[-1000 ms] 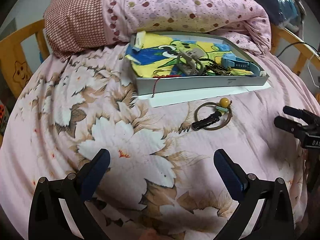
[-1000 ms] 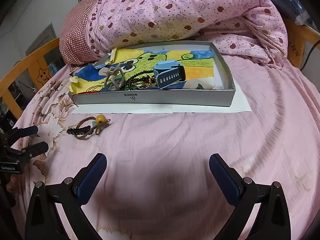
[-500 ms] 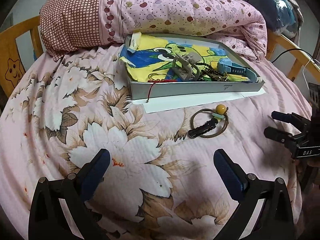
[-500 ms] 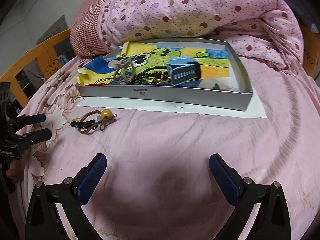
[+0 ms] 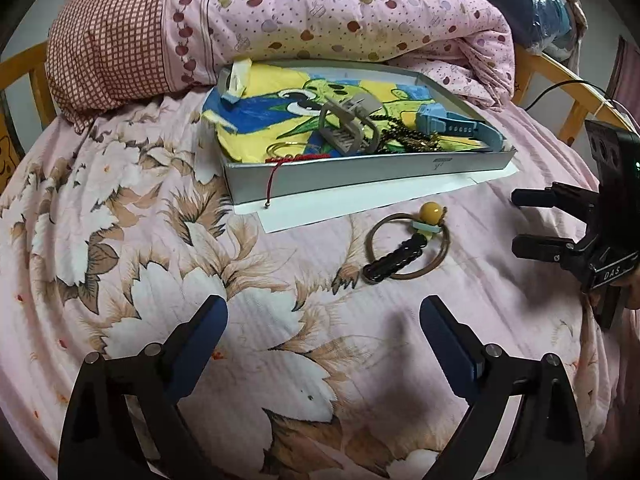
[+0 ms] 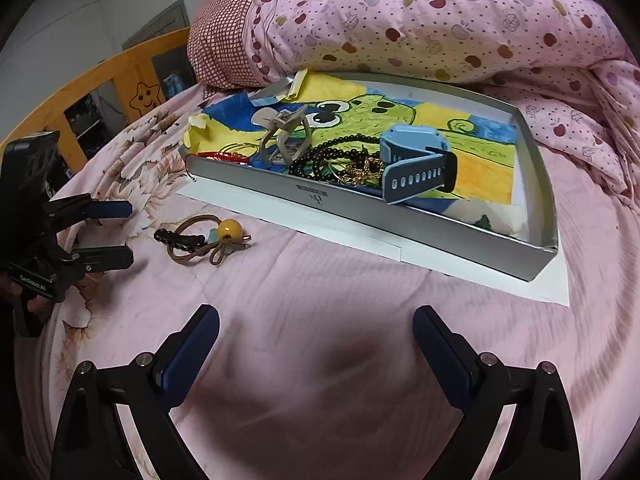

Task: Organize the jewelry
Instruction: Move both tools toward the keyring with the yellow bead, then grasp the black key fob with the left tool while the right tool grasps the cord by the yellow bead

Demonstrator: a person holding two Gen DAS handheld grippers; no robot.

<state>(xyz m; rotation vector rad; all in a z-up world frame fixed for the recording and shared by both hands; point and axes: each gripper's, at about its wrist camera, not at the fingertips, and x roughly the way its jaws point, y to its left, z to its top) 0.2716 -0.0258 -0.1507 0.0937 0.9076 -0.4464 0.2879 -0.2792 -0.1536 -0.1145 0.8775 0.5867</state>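
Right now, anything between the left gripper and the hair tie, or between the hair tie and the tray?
Nothing visible: bare bedsheet from left gripper to hair tie. Toward the tray, only its front wall and white paper.

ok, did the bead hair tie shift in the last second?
No. The hair tie lies at the same spot on the bedspread, just off the front edge of the white paper under the tray. Only the camera moved.
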